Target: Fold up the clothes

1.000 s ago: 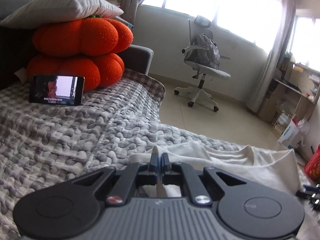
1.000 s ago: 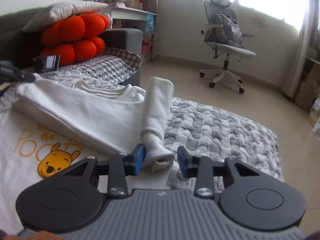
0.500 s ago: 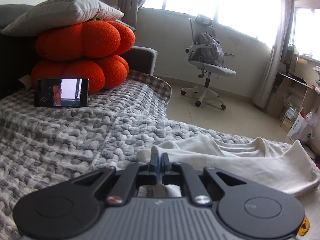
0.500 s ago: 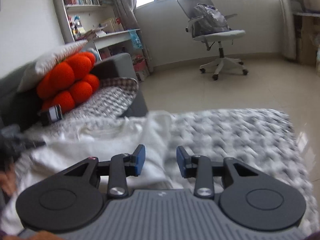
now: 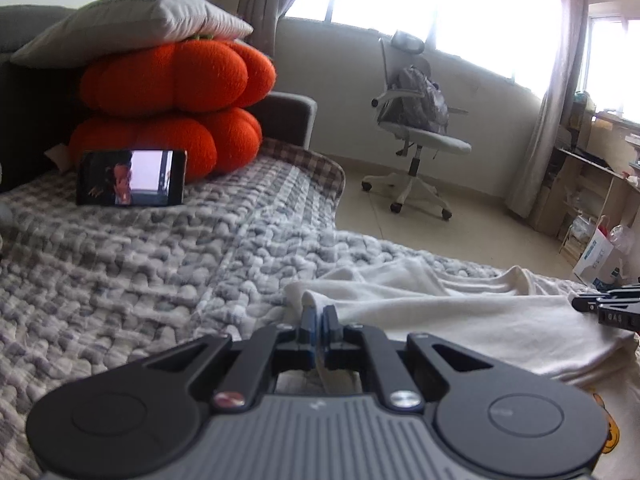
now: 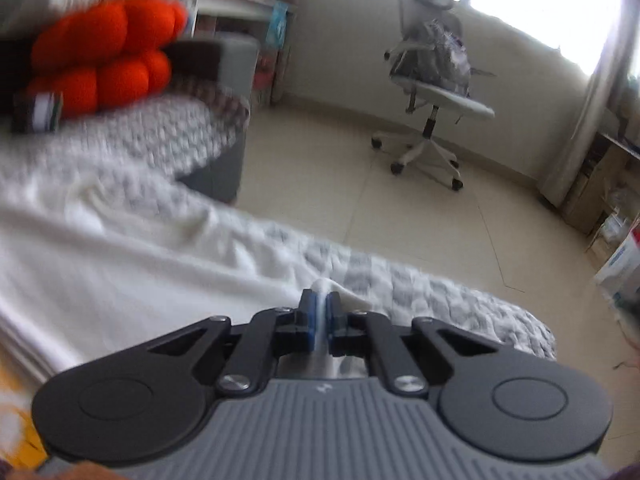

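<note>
A cream-white sweatshirt (image 5: 460, 316) lies partly folded on the grey knitted blanket (image 5: 140, 264); an orange cartoon print (image 5: 604, 432) shows at its lower right. My left gripper (image 5: 319, 316) is shut on the shirt's near edge, with cloth pinched between the blue pads. In the blurred right wrist view the same sweatshirt (image 6: 140, 264) spreads to the left. My right gripper (image 6: 319, 304) is closing, and a ridge of the white cloth stands between its blue pads, which press on it. The right gripper's black tip (image 5: 608, 308) also shows at the left wrist view's right edge.
Two orange pumpkin cushions (image 5: 176, 80) under a grey pillow (image 5: 132, 12) stand at the back left, with a lit phone (image 5: 130, 177) propped against them. A white office chair (image 5: 416, 120) stands on the tiled floor beyond the blanket's edge. Shelves and boxes (image 5: 596, 216) line the right wall.
My right gripper has swung away from the sleeve that lay between its open jaws and has closed on a ridge of the shirt. The left gripper keeps its pinch.
</note>
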The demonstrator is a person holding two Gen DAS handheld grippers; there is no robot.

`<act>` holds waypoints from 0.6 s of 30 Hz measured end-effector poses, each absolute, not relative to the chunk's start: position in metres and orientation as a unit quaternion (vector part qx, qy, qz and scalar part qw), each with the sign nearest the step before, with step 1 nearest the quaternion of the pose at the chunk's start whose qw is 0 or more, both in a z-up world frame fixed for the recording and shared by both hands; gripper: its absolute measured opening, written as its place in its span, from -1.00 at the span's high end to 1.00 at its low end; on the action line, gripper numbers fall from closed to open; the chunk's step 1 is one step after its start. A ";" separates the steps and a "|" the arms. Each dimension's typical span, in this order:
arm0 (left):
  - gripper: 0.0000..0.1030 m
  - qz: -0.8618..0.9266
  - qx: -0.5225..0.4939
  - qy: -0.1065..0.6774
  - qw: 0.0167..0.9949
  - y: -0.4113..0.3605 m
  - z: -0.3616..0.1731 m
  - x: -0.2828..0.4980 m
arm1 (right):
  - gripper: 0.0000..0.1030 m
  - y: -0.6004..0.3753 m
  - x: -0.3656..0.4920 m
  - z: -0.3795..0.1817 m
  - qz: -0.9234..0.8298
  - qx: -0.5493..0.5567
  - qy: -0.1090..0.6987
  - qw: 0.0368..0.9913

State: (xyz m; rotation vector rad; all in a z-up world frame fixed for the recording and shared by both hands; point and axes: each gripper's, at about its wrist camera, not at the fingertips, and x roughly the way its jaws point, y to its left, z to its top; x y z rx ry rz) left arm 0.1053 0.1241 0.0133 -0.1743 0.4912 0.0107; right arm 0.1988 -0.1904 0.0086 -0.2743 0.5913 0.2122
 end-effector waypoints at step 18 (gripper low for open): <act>0.93 0.005 -0.075 0.255 0.964 0.121 0.007 0.108 | 0.70 -0.222 0.113 0.010 0.114 -0.133 0.262 0.949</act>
